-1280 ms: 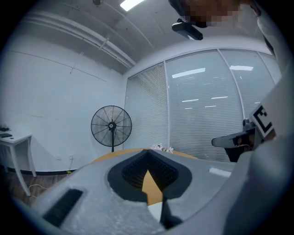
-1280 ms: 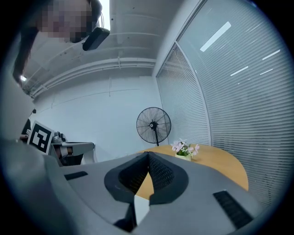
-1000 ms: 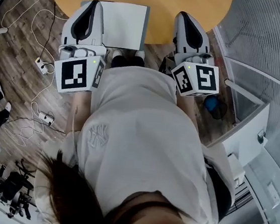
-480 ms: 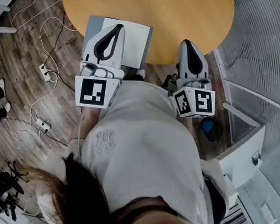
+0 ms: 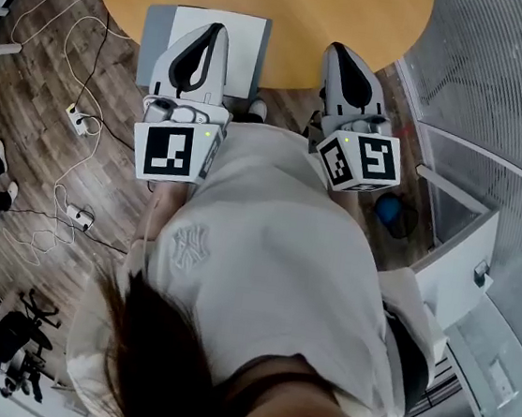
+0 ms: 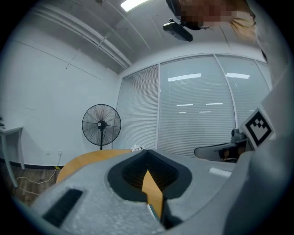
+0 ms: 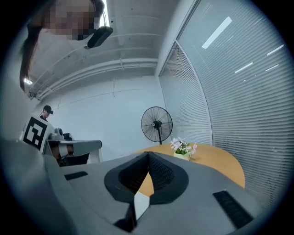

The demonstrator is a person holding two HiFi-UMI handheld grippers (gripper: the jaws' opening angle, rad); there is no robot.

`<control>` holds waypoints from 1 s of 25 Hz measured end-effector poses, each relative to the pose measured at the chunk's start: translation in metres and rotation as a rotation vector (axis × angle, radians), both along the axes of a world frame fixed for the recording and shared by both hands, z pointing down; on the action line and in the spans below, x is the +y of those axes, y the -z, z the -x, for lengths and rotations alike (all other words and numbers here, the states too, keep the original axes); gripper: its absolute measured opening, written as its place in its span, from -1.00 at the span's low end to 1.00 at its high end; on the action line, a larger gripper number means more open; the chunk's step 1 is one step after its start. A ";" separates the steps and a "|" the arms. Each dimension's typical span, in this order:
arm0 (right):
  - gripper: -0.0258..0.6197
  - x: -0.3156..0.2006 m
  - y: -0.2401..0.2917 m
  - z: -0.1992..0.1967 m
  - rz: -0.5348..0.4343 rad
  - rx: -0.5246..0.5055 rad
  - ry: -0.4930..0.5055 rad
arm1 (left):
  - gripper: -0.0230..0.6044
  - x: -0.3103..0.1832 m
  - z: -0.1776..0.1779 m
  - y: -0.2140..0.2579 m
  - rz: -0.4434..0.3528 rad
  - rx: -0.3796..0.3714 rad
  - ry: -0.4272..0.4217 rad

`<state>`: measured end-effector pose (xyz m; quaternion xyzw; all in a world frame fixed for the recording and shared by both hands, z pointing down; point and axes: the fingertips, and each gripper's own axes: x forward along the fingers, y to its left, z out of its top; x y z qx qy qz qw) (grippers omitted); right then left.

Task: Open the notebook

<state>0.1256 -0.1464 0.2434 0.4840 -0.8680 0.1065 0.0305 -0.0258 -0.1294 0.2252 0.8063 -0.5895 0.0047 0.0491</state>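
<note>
The notebook [image 5: 247, 52], pale with a grey strip along its left side, lies closed at the near edge of the round orange table [image 5: 295, 9]. My left gripper [image 5: 215, 27] reaches over the notebook's middle with its jaws together and nothing between them. In the left gripper view, the left gripper [image 6: 147, 152] shows only a sliver of table through the hollow behind its tips. My right gripper [image 5: 340, 48] hangs over the table's edge, right of the notebook and apart from it. Its jaws also meet at the tips [image 7: 148, 154].
A small pot of flowers [image 7: 183, 148] stands on the far side of the table, and a standing fan [image 6: 101, 125] is behind it. Cables and a power strip [image 5: 78, 218] lie on the wooden floor at left. Glass walls with blinds close off the right.
The left gripper has moved right, from beside the notebook's left edge to over its middle. The right gripper has hardly shifted.
</note>
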 end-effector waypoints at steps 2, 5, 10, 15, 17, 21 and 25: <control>-0.92 0.003 0.000 -0.004 -0.007 0.006 0.004 | -0.87 0.003 -0.004 -0.004 0.001 0.007 0.005; -0.92 0.005 -0.002 -0.012 -0.011 0.017 -0.005 | -0.87 0.007 -0.009 -0.006 0.001 0.012 0.007; -0.92 0.008 -0.002 -0.026 -0.018 0.030 -0.021 | -0.87 0.013 -0.012 -0.006 -0.001 0.012 0.016; -0.92 0.012 -0.006 -0.039 -0.028 0.068 -0.044 | -0.87 0.020 -0.010 -0.005 -0.008 0.002 0.028; -0.92 0.012 -0.006 -0.043 -0.031 0.068 -0.050 | -0.87 0.021 -0.010 -0.005 -0.010 0.001 0.033; -0.92 0.012 -0.004 -0.046 -0.038 0.063 -0.054 | -0.87 0.024 -0.010 -0.005 -0.014 0.000 0.038; -0.92 0.011 -0.002 -0.049 -0.041 0.053 -0.052 | -0.87 0.025 -0.011 -0.003 -0.020 -0.003 0.048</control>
